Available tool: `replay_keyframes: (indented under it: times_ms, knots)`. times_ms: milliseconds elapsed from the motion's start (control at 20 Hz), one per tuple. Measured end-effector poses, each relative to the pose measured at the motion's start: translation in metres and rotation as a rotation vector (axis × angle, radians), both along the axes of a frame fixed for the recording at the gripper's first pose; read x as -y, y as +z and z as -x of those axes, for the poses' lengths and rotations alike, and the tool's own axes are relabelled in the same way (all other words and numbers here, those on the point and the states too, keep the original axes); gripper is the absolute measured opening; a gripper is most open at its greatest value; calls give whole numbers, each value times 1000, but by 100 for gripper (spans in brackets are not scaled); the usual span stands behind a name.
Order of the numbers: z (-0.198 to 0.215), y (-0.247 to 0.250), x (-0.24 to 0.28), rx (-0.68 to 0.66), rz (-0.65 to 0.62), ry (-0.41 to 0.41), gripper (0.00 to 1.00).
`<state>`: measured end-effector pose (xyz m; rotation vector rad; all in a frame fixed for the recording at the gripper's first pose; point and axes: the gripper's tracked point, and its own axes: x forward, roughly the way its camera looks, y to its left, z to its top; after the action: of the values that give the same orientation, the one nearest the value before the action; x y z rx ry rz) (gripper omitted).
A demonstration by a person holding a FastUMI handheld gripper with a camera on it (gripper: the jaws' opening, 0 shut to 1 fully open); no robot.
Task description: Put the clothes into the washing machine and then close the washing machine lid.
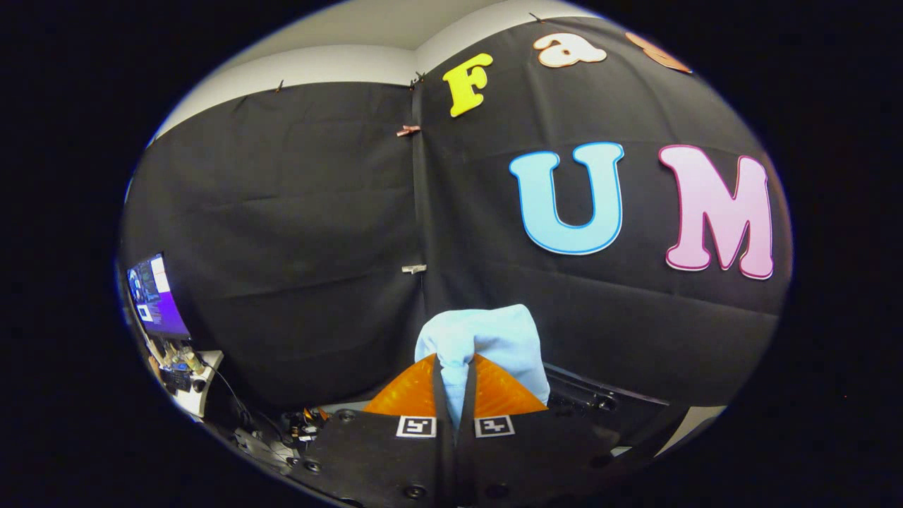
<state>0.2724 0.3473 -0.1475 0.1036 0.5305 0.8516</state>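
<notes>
Black cloth wall [317, 233] stands behind everything, its 2 panels meeting at a seam that runs up toward 12 o'clock from the fingers, with 2 small clips [408, 130] on that seam, 1 high and 1 lower down. Starting at the left, at about 9 o'clock from the fingers, a lit screen [156, 296] leans over a pale shelf [204, 395] crowded with small items too blurred to tell apart. Nearer in, at roughly 8 o'clock, a cable [233, 395] drops from the shelf into a tangle of dark parts beside the fingers. In the middle, the gripper [456, 384] points up and forward, its 2 fingers drawn almost together and clenched on a pale blue cloth [487, 342]; a thin strip of the fabric shows squeezed in the narrow slot between them. The rest of the cloth bunches up in a soft lump just ahead of the tips, at 12 o'clock, and hangs down past the right finger toward 2 o'clock. It is lifted against the wall behind, touching nothing but the fingers as far as can be seen. To the right, at about 3 o'clock, a dark frame [592, 395] with bolts lies low beyond the cloth.
</notes>
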Motion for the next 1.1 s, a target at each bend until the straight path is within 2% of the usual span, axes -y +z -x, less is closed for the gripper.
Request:
replay_keyframes:
  times_ms: [500,650,850,1100]
  knots:
    - [-6,-129,-8,-117,180,66,6]
    - [-2,-166,-7,-140,286,95,6]
    - [19,-205,1,-211,411,149,6]
    - [30,-238,15,-282,535,167,6]
